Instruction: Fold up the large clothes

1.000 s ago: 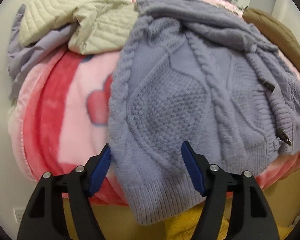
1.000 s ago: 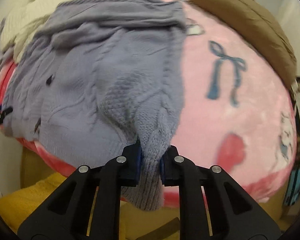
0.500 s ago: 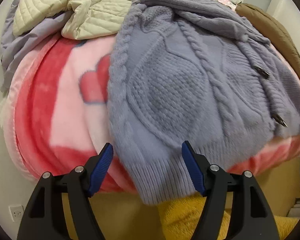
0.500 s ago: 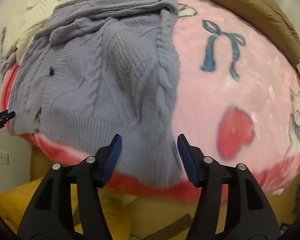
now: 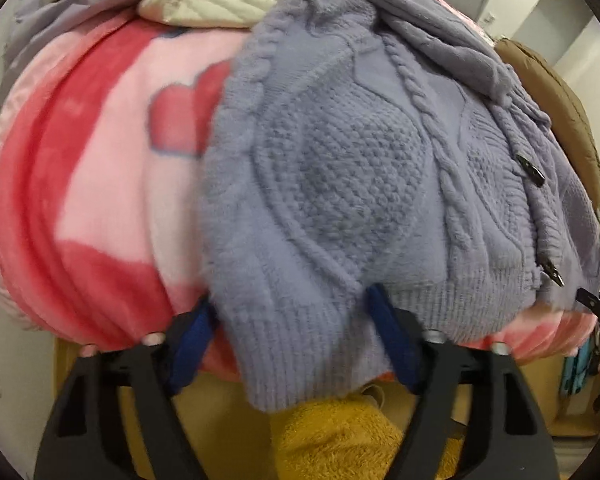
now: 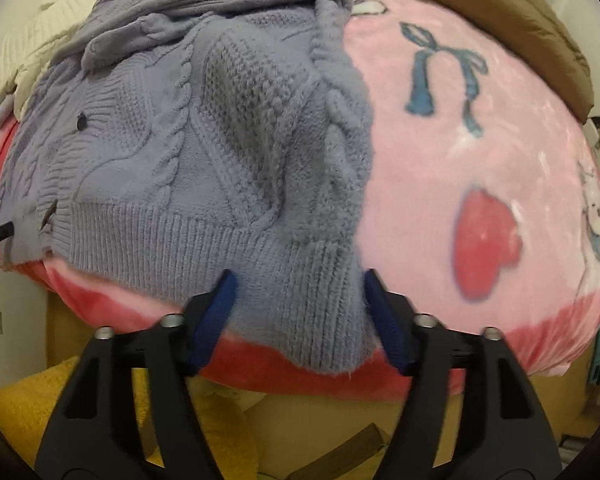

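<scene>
A lavender cable-knit cardigan (image 5: 340, 184) lies spread on a pink blanket, its ribbed hem hanging over the front edge of the bed. My left gripper (image 5: 290, 304) is open, its jaws on either side of the hem's left corner. In the right wrist view the cardigan (image 6: 204, 152) fills the left half, and my right gripper (image 6: 300, 280) is open with its jaws either side of the hem's right corner. Dark toggle buttons (image 5: 530, 170) run along the front opening.
The pink and red blanket (image 6: 460, 152) with hearts and a blue bow covers the bed. A cream quilted garment (image 5: 204, 4) lies at the back left, a brown jacket (image 6: 500, 12) at the back right. A yellow towel (image 5: 352, 440) lies below the bed edge.
My right gripper let go of the cardigan's hem corner and stands open around it. Both grippers have moved in closer to the hem.
</scene>
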